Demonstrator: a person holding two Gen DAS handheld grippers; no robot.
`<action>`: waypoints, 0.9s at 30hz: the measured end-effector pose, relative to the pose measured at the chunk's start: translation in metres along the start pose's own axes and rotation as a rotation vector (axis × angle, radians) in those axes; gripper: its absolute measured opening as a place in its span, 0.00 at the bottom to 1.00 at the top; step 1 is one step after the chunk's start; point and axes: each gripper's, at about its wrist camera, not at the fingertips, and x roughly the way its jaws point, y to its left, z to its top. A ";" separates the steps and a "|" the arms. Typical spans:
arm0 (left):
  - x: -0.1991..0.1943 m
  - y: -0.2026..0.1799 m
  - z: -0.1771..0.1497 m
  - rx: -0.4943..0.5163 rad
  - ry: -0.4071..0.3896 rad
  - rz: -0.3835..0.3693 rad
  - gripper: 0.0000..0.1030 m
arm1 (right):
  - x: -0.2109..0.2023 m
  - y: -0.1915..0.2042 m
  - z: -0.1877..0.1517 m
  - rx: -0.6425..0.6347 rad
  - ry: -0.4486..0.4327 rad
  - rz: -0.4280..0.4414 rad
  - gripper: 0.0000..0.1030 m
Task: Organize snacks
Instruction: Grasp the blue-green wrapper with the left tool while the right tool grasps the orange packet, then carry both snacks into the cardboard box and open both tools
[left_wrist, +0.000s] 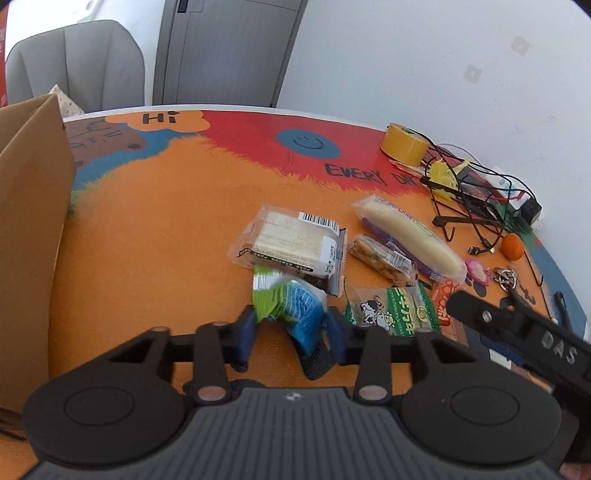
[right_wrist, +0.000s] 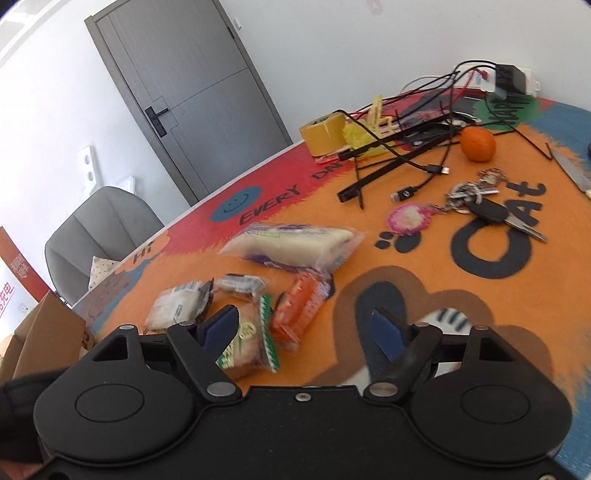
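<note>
At the left edge of my left wrist view stands a cardboard box (left_wrist: 33, 236); I see only its brown outer wall, so I cannot tell what is inside. My left tongs (left_wrist: 291, 328) are pinched on a green-and-blue snack packet (left_wrist: 291, 302), which is crumpled between the blue pads (left_wrist: 245, 332) at centre frame, its long axis running from upper left to lower right, the green end higher.

Just above it lies a clear wafer pack (left_wrist: 291, 242) with its barcode end toward the upper right. To the right are a small nut bar (left_wrist: 380, 256) and a long white cake roll (left_wrist: 410, 236), both slanting from upper left to lower right and lying side by side. Below them sits a green cow-print packet (left_wrist: 391, 310), and beside it an orange packet (left_wrist: 441, 301) partly hidden behind my right gripper.

In the right wrist view my right tongs (right_wrist: 306, 332) are spread wide, holding nothing, hovering over the worktop (right_wrist: 424, 258) with the cow-print packet and orange packet just past the left pad.

The upper right of the worktop is crowded: a yellow tape roll (left_wrist: 404, 144), tangled black cables (left_wrist: 461, 199), an orange fruit (right_wrist: 477, 144) and keys (right_wrist: 480, 206). Between the box and the snacks, the orange surface is bare, as is the stretch toward the far edge.
</note>
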 end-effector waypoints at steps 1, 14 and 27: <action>0.000 0.001 0.001 -0.004 -0.001 -0.007 0.26 | 0.003 0.002 0.001 0.002 0.000 -0.003 0.76; -0.002 0.008 0.001 -0.031 -0.006 -0.026 0.12 | 0.022 0.008 0.001 -0.010 0.005 -0.045 0.32; -0.030 0.010 -0.006 -0.038 -0.050 -0.054 0.12 | -0.011 -0.005 -0.023 0.051 -0.008 0.012 0.19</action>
